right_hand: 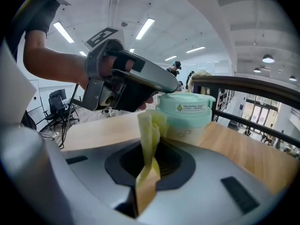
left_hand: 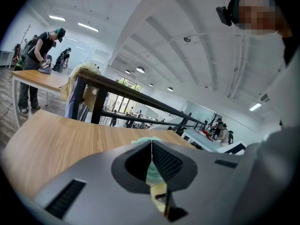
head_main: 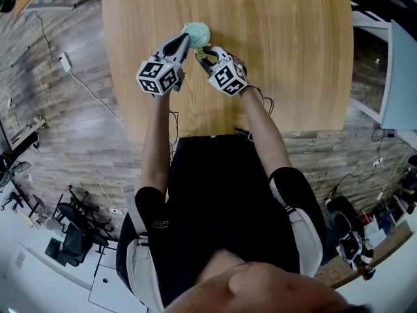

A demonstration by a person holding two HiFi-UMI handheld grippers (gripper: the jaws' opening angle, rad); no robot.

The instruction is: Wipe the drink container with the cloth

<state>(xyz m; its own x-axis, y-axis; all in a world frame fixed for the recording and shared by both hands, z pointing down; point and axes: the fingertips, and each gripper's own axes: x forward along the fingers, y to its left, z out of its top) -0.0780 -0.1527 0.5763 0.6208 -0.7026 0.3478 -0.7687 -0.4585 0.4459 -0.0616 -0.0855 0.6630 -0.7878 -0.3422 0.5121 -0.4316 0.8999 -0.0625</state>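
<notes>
Mint-green and lidded, the drink container (head_main: pixel 197 34) stood upright on the wooden table (head_main: pixel 280 57), straight ahead of the person. The yellow cloth (right_hand: pixel 149 139) rose just beside its wall, pinched in the closed jaws of the right gripper (head_main: pixel 206 57). The left gripper (head_main: pixel 184 42), jaws pressed together on nothing, reached in at the lid. The cup looked light. A hard sideways wipe could tip or slide it if that brace slipped, and the thin fold of cloth might pull loose.

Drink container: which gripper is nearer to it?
Left. The left gripper rests its tips on top of the drink container; the right gripper, holding the cloth, sits just beside it.
</notes>
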